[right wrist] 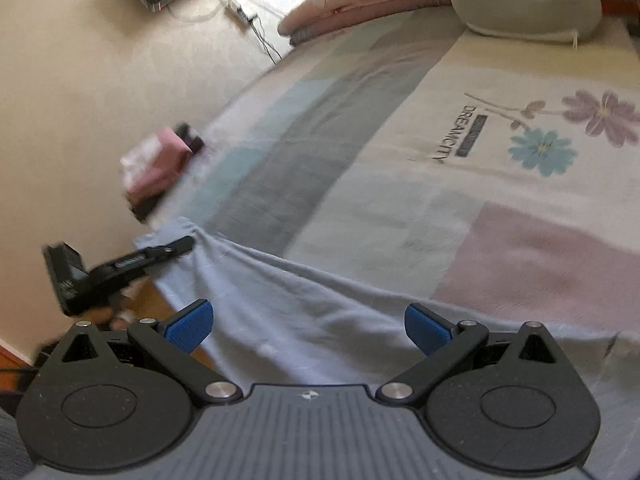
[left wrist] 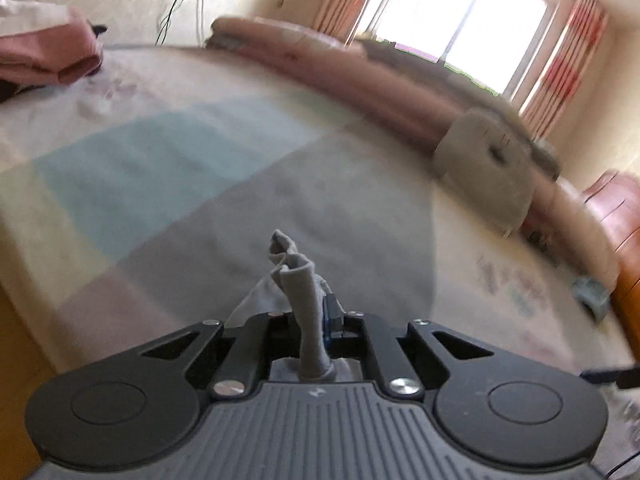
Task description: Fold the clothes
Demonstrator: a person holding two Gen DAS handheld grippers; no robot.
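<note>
My left gripper [left wrist: 310,322] is shut on a bunched corner of a pale grey-blue garment [left wrist: 298,276], whose pinched cloth sticks up between the jaws above the bed. In the right wrist view the same garment [right wrist: 280,312] hangs stretched across the near edge of the bed, with the left gripper [right wrist: 176,249] holding its far corner at the left. My right gripper [right wrist: 306,326] is open just above the cloth, and nothing sits between its blue pads [right wrist: 190,323].
The bed has a patchwork sheet [right wrist: 500,184] with flowers and lettering. A folded pink stack [right wrist: 158,168] sits at its far edge; a grey pillow [left wrist: 484,168] and rolled pink quilt [left wrist: 360,76] lie near the window. A wooden bedside cabinet [left wrist: 618,216] stands at right.
</note>
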